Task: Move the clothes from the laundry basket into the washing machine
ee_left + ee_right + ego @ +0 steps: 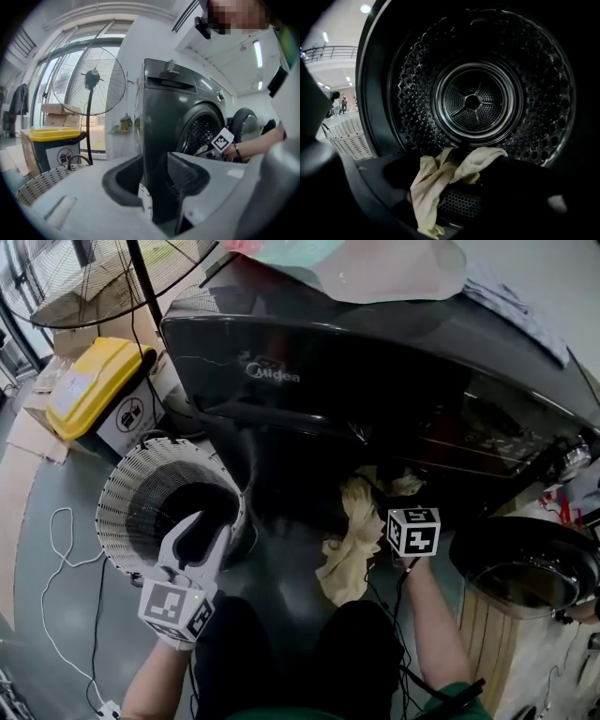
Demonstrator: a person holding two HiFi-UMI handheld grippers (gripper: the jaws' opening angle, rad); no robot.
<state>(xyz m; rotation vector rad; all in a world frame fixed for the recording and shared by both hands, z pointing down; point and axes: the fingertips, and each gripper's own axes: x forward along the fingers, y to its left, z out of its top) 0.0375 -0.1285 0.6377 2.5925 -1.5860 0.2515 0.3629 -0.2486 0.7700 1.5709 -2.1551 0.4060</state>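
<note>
– Clothes status? Where's the item?
– One cream cloth (349,545), draped over the port lip of the washing machine (309,362). Part of it is inside, and the tail hangs down the front outside. It's not in the drum (473,101) proper yet.
– R tongs?
– At the port: right gripper (459,187), jaws spread wide. The cloth lies between them but the pads don't pinch it. I read this as the drop-off step, w/ the drop only half good.
– L side?
– Over the laundry basket (122,493): left gripper (204,532), jaws apart, nothing between. The basket interior is dark, and I can't make out more garments in it.
– Next move?
– My call: R needs to pinch the cloth near the lip & carry it deeper, so the tail clears the port before the open door (530,563) swings shut. Risk otherwise: it slides out & drops. Then L dips into the basket to check for leftovers.
– Views, who shows what?
– Right gripper view looks straight into the drum: bare perforated wall, no laundry behind the cloth. Head view can't see in there, but only it shows the hanging tail & the basket mouth. Left gripper view has the machine side-on, w/ R's marker cube (222,139) at the port, plus a standing fan (89,79) & yellow-lidded bin (49,136). The cloth's lie can't be read there.
</note>
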